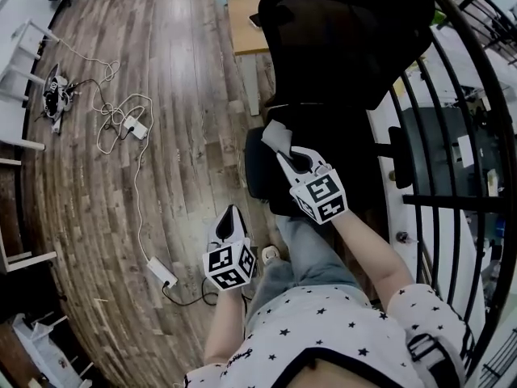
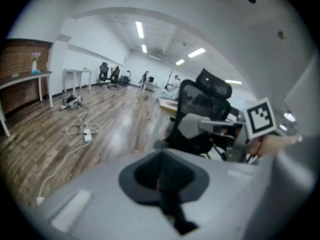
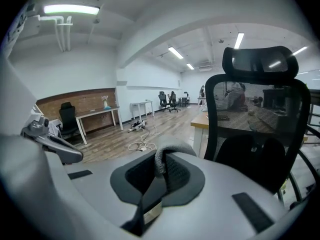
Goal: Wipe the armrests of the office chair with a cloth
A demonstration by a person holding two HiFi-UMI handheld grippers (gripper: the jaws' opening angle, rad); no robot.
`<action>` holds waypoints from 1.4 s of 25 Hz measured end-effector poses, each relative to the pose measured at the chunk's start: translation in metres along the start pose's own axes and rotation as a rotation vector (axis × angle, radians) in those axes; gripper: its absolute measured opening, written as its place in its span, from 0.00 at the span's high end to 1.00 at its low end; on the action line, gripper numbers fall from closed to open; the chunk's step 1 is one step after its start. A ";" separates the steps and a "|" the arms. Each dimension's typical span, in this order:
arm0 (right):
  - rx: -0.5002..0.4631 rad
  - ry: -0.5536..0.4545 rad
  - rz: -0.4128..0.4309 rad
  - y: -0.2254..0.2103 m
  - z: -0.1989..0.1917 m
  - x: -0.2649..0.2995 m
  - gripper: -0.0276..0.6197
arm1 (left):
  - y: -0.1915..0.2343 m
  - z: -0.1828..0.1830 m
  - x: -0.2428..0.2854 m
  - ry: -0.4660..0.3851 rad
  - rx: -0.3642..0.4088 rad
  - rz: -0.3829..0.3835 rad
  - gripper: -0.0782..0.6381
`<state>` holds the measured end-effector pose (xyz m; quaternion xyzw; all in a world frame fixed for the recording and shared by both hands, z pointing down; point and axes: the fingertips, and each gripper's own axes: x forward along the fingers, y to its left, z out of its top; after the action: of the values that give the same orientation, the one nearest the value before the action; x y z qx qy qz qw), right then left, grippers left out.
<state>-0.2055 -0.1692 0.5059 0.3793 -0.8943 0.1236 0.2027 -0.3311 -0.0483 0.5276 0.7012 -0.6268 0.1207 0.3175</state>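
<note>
Right gripper (image 1: 289,157) is clamped on the cloth (image 1: 274,134), and its own view shows it plainly: jaws pinched together on a grey fold of cloth (image 3: 167,156), right gripper (image 3: 159,178) facing the office chair (image 3: 256,134). From the head view, the cloth hangs at the near armrest (image 1: 257,166) on the office chair (image 1: 347,47); whether it touches the pad, I cannot tell. Left gripper (image 1: 231,217) sits back from the chair, low over the wooden floor (image 1: 161,71). Its jaws are closed together with nothing between them, left gripper (image 2: 165,176). A white cable (image 1: 133,148) trails across the floor well away from the chair, and a desk (image 1: 241,18) stands just behind it.
</note>
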 end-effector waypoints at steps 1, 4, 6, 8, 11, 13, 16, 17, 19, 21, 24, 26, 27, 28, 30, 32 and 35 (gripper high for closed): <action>-0.002 0.009 -0.001 -0.005 -0.003 0.007 0.91 | 0.000 -0.001 0.004 0.004 -0.003 0.001 0.88; -0.010 0.039 0.003 -0.017 -0.013 0.029 0.91 | 0.001 -0.003 0.015 0.015 -0.006 0.009 0.88; -0.023 0.056 0.005 -0.024 -0.019 0.043 0.91 | 0.001 -0.003 0.021 0.022 -0.012 0.010 0.88; -0.040 0.071 0.003 -0.031 -0.023 0.055 0.91 | 0.001 -0.004 0.026 0.032 -0.018 0.009 0.88; -0.062 0.092 -0.006 -0.041 -0.031 0.071 0.91 | 0.002 -0.007 0.034 0.051 -0.021 0.010 0.88; -0.081 0.106 -0.007 -0.045 -0.037 0.082 0.91 | 0.002 -0.010 0.039 0.061 -0.022 0.012 0.88; -0.123 0.137 -0.003 -0.052 -0.049 0.097 0.91 | 0.001 -0.014 0.046 0.070 -0.024 0.015 0.88; -0.138 0.147 -0.004 -0.054 -0.052 0.102 0.91 | 0.002 -0.015 0.048 0.073 -0.024 0.017 0.88; -0.164 0.170 -0.005 -0.056 -0.055 0.112 0.91 | 0.004 -0.017 0.051 0.081 -0.028 0.023 0.88; -0.186 0.195 0.002 -0.057 -0.061 0.123 0.91 | 0.007 -0.019 0.054 0.090 -0.039 0.030 0.88; -0.217 0.235 0.018 -0.061 -0.072 0.143 0.91 | 0.009 -0.020 0.062 0.102 -0.047 0.035 0.88; -0.229 0.256 0.022 -0.063 -0.079 0.152 0.91 | 0.009 -0.021 0.065 0.113 -0.044 0.035 0.88; -0.231 0.266 0.023 -0.063 -0.082 0.155 0.91 | 0.009 -0.022 0.066 0.117 -0.044 0.035 0.88; -0.230 0.276 0.025 -0.063 -0.086 0.158 0.91 | 0.009 -0.023 0.066 0.120 -0.045 0.035 0.88; -0.218 0.294 0.031 -0.061 -0.093 0.161 0.91 | 0.009 -0.025 0.066 0.124 -0.050 0.037 0.88; -0.195 0.309 0.043 -0.058 -0.102 0.164 0.91 | 0.010 -0.028 0.067 0.127 -0.054 0.038 0.88; -0.164 0.331 0.056 -0.051 -0.113 0.166 0.91 | 0.011 -0.030 0.067 0.133 -0.054 0.038 0.88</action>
<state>-0.2423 -0.2663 0.6849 0.3110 -0.8659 0.1166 0.3740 -0.3224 -0.0844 0.5924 0.6708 -0.6207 0.1560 0.3749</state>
